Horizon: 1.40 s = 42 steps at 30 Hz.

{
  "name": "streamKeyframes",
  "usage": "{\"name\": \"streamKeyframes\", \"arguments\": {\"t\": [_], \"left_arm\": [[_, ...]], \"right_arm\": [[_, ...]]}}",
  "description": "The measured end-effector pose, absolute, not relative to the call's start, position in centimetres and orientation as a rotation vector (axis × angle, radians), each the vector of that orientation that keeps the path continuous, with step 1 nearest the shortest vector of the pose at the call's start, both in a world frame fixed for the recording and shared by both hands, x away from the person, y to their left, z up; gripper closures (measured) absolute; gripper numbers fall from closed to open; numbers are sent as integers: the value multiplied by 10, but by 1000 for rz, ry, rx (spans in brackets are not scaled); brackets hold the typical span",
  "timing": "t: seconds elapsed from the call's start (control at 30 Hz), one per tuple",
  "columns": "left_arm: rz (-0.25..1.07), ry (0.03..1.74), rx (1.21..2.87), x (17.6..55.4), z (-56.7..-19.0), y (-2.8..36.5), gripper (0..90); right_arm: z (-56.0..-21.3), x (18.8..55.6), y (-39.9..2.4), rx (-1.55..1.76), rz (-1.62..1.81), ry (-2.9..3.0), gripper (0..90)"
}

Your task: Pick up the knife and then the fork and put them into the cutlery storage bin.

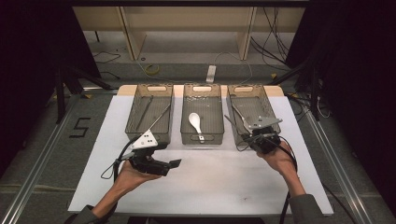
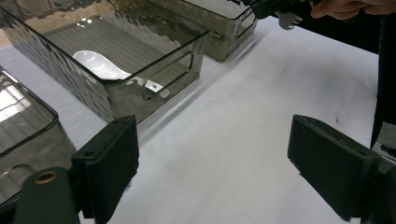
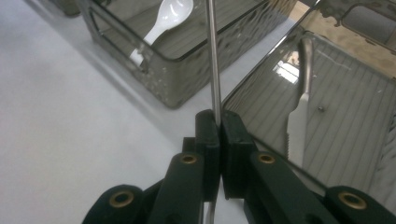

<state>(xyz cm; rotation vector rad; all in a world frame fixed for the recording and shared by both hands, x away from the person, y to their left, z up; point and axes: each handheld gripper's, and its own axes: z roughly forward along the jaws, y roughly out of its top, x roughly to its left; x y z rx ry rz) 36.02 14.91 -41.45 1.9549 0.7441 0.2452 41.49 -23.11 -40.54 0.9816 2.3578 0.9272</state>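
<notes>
— Steel is clamped in the right gripper (image 3: 219, 116): what is it, and where is it held?

— A fork (image 3: 212, 56) is gripped partway along its thin stem, the jaws being shut tight on it. In the right gripper view the stem is seen rising straight ahead of the pads, over the gap between the middle bin (image 3: 187, 79) and the right bin (image 3: 261, 70). In the left gripper view the tines (image 2: 287, 19) are seen sticking out just beside the hand.

— Where is that gripper placed on the table (image 1: 210, 186)?

— In the high view the right gripper (image 1: 250, 133) is found at the near left corner of the right bin (image 1: 268, 100), with the fork lifted clear of the table.

— And the left gripper (image 2: 212, 140)?

— Its jaws are spread wide, with nothing between them but bare white table. In the high view it (image 1: 173, 164) is held in front of the left bin (image 1: 135, 105), pointed to the right.

— What is kept in the bins?

— A white spoon (image 1: 195, 122) is laid in the middle bin, and a knife (image 3: 299, 116) in the right bin. Thin rods (image 1: 159, 116) are leaned in the left bin.
</notes>
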Motion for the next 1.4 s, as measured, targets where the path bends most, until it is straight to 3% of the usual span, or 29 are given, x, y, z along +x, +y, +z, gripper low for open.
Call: {"name": "streamKeyframes", "arguments": {"t": [0.67, 1.4], "left_arm": [[290, 768, 1903, 354, -414, 159, 157], [307, 766, 1876, 351, -414, 161, 157]], "right_arm": [[-380, 480, -237, 1143, 905, 2287, 878], [-390, 526, -243, 1310, 823, 2229, 877]]}}
